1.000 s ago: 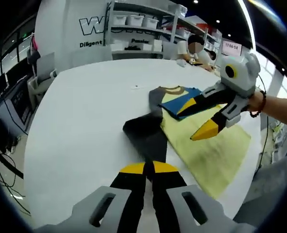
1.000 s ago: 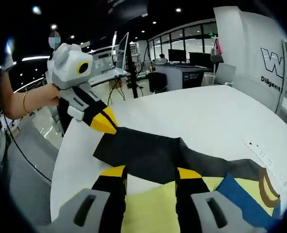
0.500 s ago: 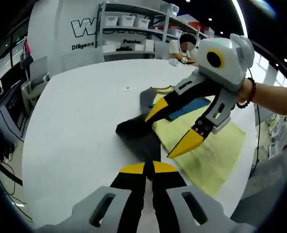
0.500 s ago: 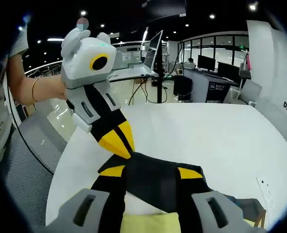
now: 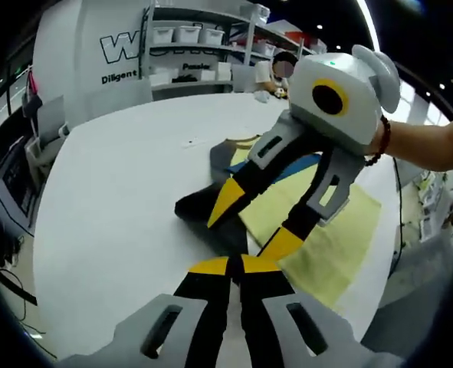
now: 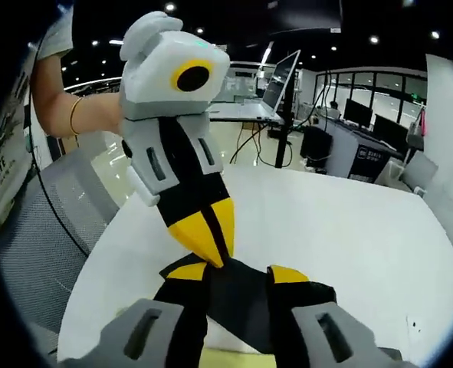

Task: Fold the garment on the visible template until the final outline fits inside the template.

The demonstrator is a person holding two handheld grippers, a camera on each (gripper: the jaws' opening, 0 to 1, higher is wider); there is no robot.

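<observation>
**Q:** What lay on the table, and what was it made of?

**A:** A wide, smooth white table [image 5: 119,176] held a flat, pale yellow rectangular template [image 5: 329,245] with a matte surface. On and beside it lay the garment [image 5: 211,215], a soft, dark charcoal cloth, bunched and creased at the near end. Farther away it showed a blue panel and a tan ribbed collar. In the right gripper view the same dark cloth [image 6: 237,295] sat between that gripper's jaws, with a strip of yellow template at the bottom edge.

**Q:** How were the two tools set?

**A:** The left gripper [image 5: 235,265] had grey moulded housings and black jaws tipped in yellow. Its tips were pressed together at the near edge of the dark cloth; whether fabric was pinched between them could not be told. The right gripper [image 5: 254,222], seen from the left gripper view, was a rounded grey box with black arms ending in pointed yellow tips. Its jaws were spread apart, one tip over the dark cloth and one at the template's edge. A hand wearing a beaded bracelet held it.

**Q:** And the surroundings?

**A:** Shelving [image 5: 203,46] with white bins stood behind the table.
</observation>
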